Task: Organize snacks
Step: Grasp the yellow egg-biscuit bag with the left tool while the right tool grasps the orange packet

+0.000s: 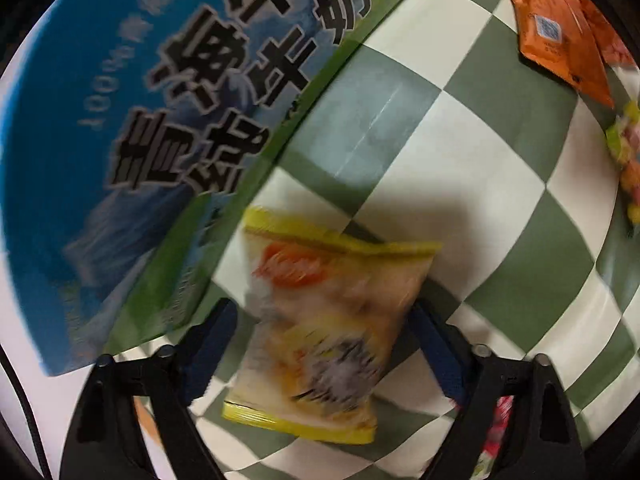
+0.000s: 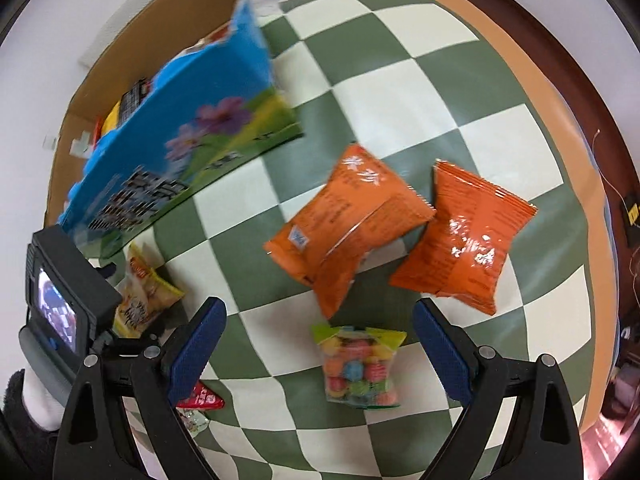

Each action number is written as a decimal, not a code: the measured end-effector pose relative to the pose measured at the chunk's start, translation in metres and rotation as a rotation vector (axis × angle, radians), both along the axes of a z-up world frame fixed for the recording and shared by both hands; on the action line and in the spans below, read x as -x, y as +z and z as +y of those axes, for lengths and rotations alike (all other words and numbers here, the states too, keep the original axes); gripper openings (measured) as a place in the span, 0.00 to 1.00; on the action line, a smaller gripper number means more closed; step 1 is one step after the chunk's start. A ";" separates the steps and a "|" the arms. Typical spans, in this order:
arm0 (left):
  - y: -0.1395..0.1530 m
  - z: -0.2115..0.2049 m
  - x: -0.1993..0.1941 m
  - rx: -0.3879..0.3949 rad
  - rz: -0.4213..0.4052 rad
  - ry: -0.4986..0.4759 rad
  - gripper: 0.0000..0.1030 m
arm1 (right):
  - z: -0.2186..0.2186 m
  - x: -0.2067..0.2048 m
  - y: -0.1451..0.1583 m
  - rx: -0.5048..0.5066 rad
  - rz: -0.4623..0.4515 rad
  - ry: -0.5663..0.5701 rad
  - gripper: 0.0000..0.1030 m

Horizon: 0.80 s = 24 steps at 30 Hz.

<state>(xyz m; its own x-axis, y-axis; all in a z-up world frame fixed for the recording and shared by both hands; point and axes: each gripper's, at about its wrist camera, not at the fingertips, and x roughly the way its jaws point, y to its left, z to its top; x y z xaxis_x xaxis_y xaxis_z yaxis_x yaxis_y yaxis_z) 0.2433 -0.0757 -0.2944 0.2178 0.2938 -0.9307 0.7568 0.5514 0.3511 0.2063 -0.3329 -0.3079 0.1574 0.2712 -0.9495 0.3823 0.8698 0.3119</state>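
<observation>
Both pairs of blue-padded jaws are standing apart. The left gripper is straddling a yellow-edged snack packet, one pad at each side of it; the blur is hiding whether the pads are pressing on it, so I cannot tell if it is gripped. The right gripper is gaping wide and holding nothing, with a clear bag of coloured candy balls lying on the cloth between its fingers, touching neither.

Up and to the left of both pairs of jaws, a blue milk carton box is standing open on the green-and-white checked tablecloth, and dark and yellow packets are showing inside it, too small to name. From the left wrist, the box's printed side is filling the space just beyond the left finger.

Ahead of the right jaws, two orange snack bags are lying side by side, corners touching, just beyond the candy. Left of the right gripper's left finger, the other gripper's camera unit is sitting over the yellow packet. A small red packet is peeking out beneath that same finger.
</observation>
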 end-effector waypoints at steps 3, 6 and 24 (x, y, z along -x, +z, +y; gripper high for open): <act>0.003 0.008 -0.009 0.097 0.024 0.183 0.69 | -0.003 -0.010 -0.012 -0.009 0.014 -0.024 0.93; 0.008 0.032 -0.016 0.251 0.104 0.474 0.69 | -0.008 -0.023 -0.027 -0.028 0.025 -0.072 0.93; -0.018 0.093 -0.007 0.486 0.294 0.940 0.75 | 0.091 -0.043 -0.067 0.168 0.024 0.442 0.62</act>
